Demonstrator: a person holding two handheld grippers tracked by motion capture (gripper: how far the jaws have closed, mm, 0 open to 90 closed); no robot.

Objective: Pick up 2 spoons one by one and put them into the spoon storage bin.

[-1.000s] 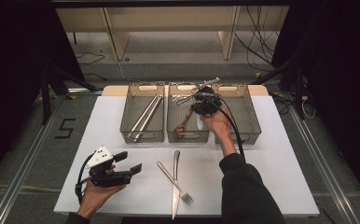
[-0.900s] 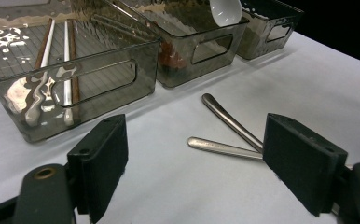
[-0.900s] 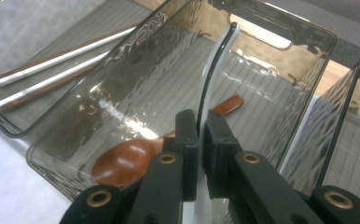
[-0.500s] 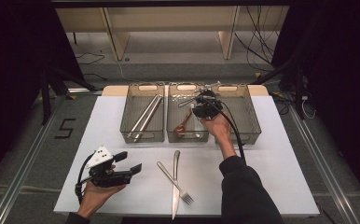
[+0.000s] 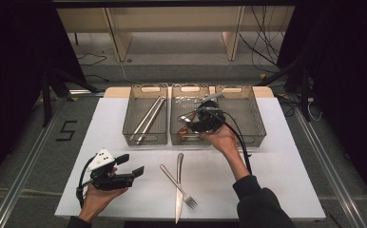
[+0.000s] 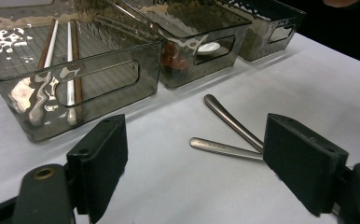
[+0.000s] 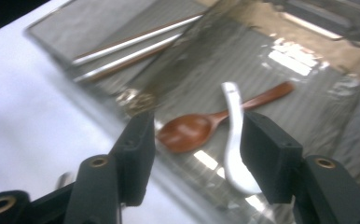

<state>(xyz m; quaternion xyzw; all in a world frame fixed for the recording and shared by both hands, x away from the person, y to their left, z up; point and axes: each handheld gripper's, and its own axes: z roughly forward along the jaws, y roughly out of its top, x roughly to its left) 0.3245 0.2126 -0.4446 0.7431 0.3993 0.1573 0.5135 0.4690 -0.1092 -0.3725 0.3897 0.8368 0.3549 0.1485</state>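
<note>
My right gripper [image 5: 193, 127] hangs over the near end of the middle bin [image 5: 174, 124]. Its jaws have just been opening and stand open [image 7: 197, 140]. A white ceramic spoon [image 7: 231, 135] lies on the bin floor between them, not pressed by either pad. A wooden spoon [image 7: 192, 130] lies next to it. My left gripper [image 5: 130, 165] rests open at the table's near left, with nothing held [image 6: 194, 140]. A knife [image 5: 178, 187] and a fork [image 5: 177, 184] lie crossed on the white table, and their handles, knife [image 6: 231, 121] and fork [image 6: 220, 148], lie ahead of the left jaws.
The left bin [image 5: 126, 124] holds metal and wooden chopsticks [image 5: 148, 118]. The right bin [image 5: 260, 124] stands beside the middle one. All three bins line the far side of the white table [image 5: 276, 171]. A black cable [image 5: 241, 145] trails from the right gripper.
My right gripper has shifted toward the near end of the middle bin and its jaws have spread apart. The left gripper, the knife and the fork have stayed put.
</note>
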